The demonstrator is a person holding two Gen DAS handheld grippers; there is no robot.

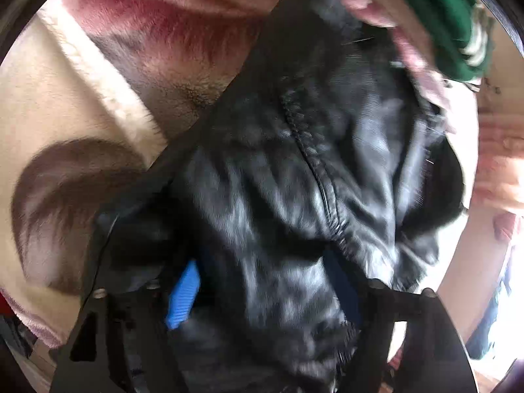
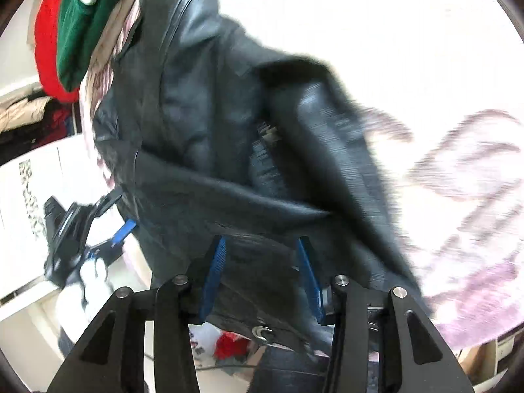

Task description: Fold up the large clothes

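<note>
A black leather jacket (image 1: 294, 163) fills the left wrist view, bunched between my left gripper's (image 1: 262, 291) blue pads (image 1: 183, 294), which grip it. In the right wrist view the same jacket (image 2: 203, 124) hangs lifted above the blanket. My right gripper (image 2: 262, 271) has its blue pads (image 2: 214, 275) wide apart on either side of the jacket's lower hem, which lies between them; the picture is blurred. My left gripper (image 2: 114, 222) shows at the left of that view, held by a white-gloved hand and closed on the jacket's edge.
A fleecy pink, cream and brown patterned blanket (image 1: 98, 82) lies under the jacket and shows pale in the right wrist view (image 2: 458, 196). A green garment with white stripes (image 2: 85, 19) and a red one (image 2: 46, 42) lie at the far edge. A clothes rack stands at the left.
</note>
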